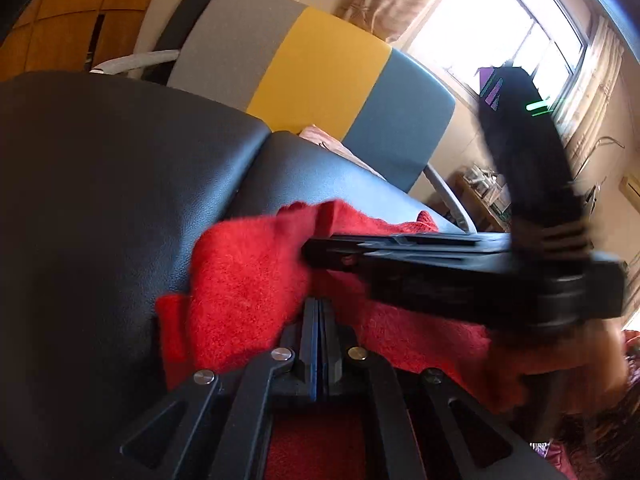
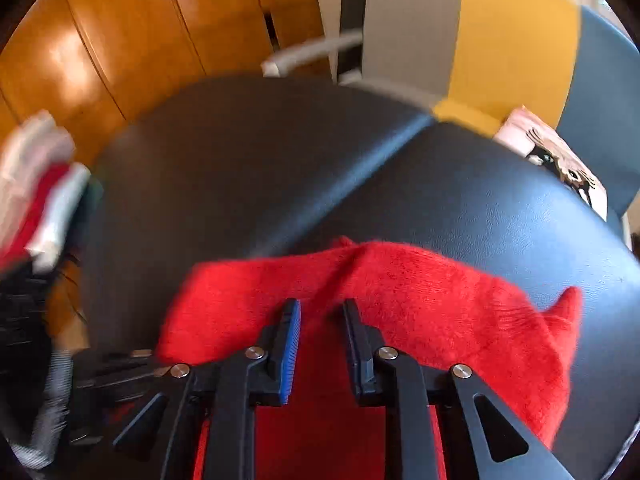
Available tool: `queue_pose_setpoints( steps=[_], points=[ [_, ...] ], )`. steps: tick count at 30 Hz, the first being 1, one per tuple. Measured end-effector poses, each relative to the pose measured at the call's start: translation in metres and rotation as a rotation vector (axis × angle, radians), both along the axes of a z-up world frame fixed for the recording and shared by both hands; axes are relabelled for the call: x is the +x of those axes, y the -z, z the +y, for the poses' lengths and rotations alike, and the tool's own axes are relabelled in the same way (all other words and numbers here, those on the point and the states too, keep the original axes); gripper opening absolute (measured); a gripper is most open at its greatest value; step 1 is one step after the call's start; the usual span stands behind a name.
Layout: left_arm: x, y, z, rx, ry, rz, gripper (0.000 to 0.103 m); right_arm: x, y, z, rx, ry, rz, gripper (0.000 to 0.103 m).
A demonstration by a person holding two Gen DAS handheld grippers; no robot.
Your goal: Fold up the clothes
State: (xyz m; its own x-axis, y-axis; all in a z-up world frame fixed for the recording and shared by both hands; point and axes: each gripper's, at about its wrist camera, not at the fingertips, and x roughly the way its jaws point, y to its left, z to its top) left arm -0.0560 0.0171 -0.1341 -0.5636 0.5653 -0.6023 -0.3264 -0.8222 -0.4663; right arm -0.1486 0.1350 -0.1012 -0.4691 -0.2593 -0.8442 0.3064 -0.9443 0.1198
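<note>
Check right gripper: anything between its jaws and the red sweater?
Nothing visible. The right gripper hangs directly over the red sweater on the black leather seat, jaws apart with only red fabric showing in the gap. The left gripper is shut at the sweater, off to one side.

My left gripper [image 1: 316,312] was matte black with silver pivot screws, my right gripper [image 2: 320,312] black too, blue-ribbed pads [image 2: 294,344], triangular cut-outs.
</note>
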Motion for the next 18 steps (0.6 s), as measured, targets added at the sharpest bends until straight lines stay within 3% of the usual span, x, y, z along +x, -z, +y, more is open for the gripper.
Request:
queue_pose_setpoints(
  steps=[4, 9, 12, 13, 14, 15, 16, 18],
  points=[
    [0.001, 0.000, 0.007, -0.020, -0.020, 0.017, 0.002, -0.013, 0.008, 0.024, -0.063, 0.184, 0.035, 0.004],
    [0.003, 0.000, 0.007, -0.014, -0.020, 0.013, 0.002, -0.011, 0.009, 0.032, -0.090, 0.248, 0.081, 0.004],
    [-0.004, -0.010, -0.001, 0.027, -0.005, -0.062, 0.002, 0.004, 0.000, 0.051, -0.230, 0.240, 0.086, 0.014],
    [-0.008, -0.017, -0.005, 0.048, -0.006, -0.081, 0.001, 0.014, -0.010, 0.059, -0.247, 0.253, 0.125, 0.025],
    [-0.011, -0.030, -0.007, 0.057, -0.019, -0.056, 0.003, 0.025, -0.021, 0.067, -0.255, 0.269, 0.172, 0.038],
    [-0.014, -0.043, -0.010, 0.061, -0.035, -0.017, 0.003, 0.035, -0.032, 0.075, -0.262, 0.285, 0.220, 0.042],
    [-0.017, -0.053, -0.009, 0.055, -0.038, 0.015, 0.006, 0.040, -0.040, 0.079, -0.240, 0.289, 0.242, 0.042],
    [-0.034, -0.064, 0.007, 0.027, 0.010, 0.011, 0.011, 0.036, -0.042, 0.075, -0.188, 0.250, 0.199, 0.035]
  ],
)
